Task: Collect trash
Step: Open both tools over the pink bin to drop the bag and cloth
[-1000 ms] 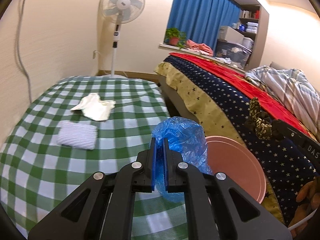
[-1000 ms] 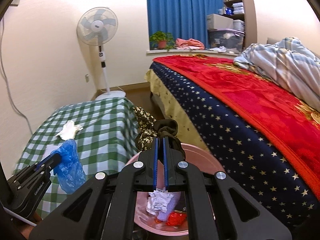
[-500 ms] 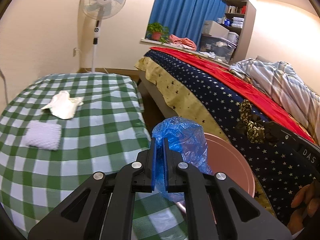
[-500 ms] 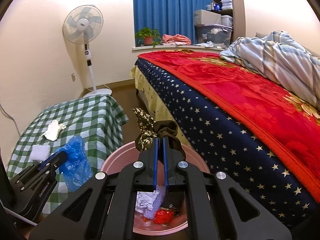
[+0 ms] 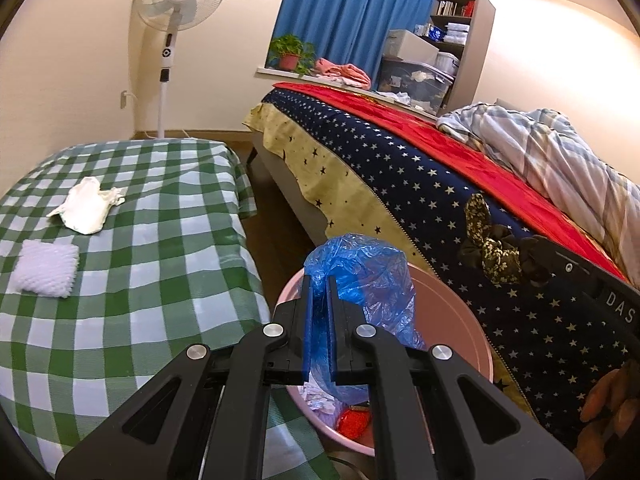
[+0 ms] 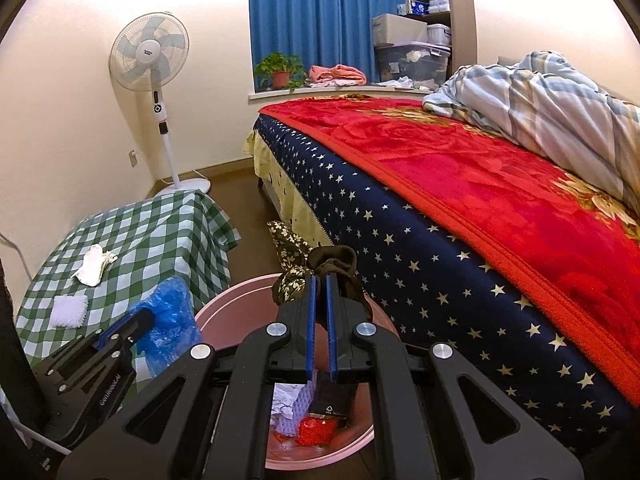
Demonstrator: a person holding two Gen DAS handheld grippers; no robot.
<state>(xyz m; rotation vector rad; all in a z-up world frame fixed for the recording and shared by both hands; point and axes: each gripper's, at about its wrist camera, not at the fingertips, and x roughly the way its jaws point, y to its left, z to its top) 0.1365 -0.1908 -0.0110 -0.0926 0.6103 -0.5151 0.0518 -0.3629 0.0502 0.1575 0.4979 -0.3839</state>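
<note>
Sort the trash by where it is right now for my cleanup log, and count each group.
Held in grippers: 2, blue plastic bag, dark patterned cloth
Lying on checked table: 2, crumpled white tissue, white pad
Total: 4, bin contents uncounted

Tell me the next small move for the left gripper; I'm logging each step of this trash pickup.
Probably open the left gripper to drop the blue bag: it is pinched shut on the bag, which hangs over the pink bin's open mouth, where other trash already lies.
</note>
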